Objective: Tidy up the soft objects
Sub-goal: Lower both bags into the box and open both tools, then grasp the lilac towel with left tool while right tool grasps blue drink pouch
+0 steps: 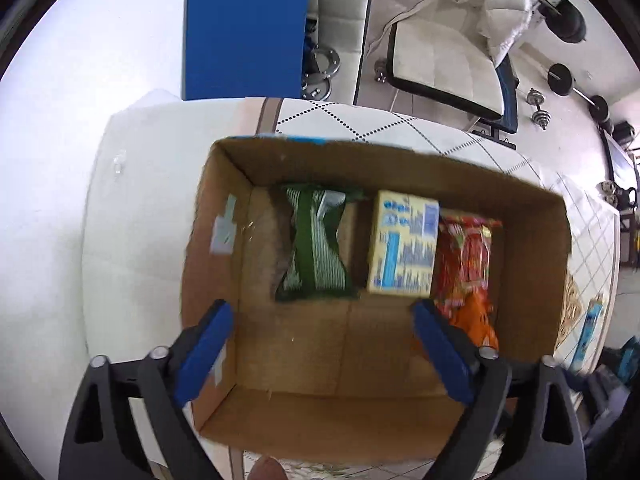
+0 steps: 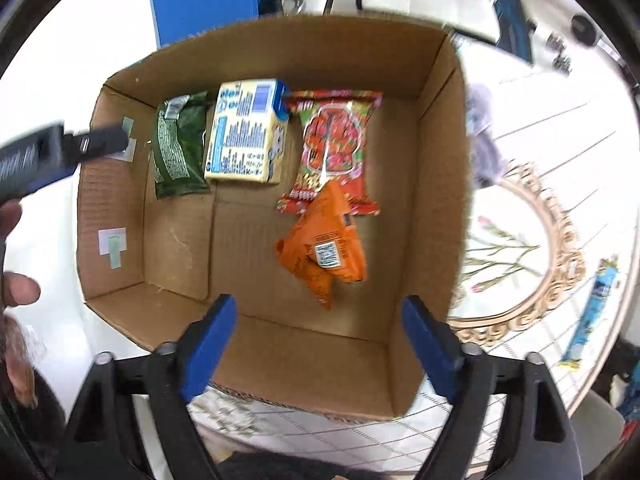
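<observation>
Here both jaws gape empty above the box (image 2: 440, 168), blue stick (image 2: 592, 312) outside.

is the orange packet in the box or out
In. The orange packet lies on the cardboard box floor, overlapping the red packet.

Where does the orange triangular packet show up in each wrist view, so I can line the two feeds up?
Left wrist: orange packet in the box's right part, partly hidden behind the gripper's right finger.
Right wrist: lower centre-right of the box floor, overlapping the red packet's near end.
Shared landmark: the yellow carton, just left of the red packet.
</observation>
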### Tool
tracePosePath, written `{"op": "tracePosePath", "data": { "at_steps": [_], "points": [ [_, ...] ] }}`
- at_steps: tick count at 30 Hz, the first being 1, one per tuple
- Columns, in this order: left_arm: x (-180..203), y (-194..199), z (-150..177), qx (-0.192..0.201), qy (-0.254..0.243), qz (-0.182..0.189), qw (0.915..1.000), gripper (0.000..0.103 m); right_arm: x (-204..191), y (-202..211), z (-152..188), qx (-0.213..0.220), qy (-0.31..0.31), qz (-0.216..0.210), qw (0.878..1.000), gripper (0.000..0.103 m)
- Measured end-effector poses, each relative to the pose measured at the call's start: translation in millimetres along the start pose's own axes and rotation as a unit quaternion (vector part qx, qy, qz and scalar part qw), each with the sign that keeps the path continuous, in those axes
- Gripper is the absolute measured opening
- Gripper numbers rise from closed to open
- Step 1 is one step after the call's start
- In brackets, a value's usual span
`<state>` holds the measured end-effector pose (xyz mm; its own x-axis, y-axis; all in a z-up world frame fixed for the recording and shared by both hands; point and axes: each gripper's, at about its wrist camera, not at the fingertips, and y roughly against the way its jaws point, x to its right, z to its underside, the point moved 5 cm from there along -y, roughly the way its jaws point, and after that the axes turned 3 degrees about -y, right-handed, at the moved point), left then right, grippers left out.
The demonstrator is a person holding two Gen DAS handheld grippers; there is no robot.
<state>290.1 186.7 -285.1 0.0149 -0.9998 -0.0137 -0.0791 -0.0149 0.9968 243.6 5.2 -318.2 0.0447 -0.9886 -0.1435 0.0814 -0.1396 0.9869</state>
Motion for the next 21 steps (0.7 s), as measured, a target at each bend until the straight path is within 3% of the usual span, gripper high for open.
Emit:
{"op": "tracePosePath", "data": {
  "at_steps": [9, 21],
  "points": [
    [5.0, 43.0, 60.2, 0.063, -0.007, -0.014, 0.9979, 0.095, 6.8, 40.9, 34.1, 0.076, -0.013, 0.037, 0.996, 0.098],
    [15.0, 99.3, 103.6, 0.119, -0.02, -0.019, 0.9925, 0.095, 0.6, 90.4, 82.1, 0.129, -0.009, 0.008, 0.992, 0.098]
  ]
}}
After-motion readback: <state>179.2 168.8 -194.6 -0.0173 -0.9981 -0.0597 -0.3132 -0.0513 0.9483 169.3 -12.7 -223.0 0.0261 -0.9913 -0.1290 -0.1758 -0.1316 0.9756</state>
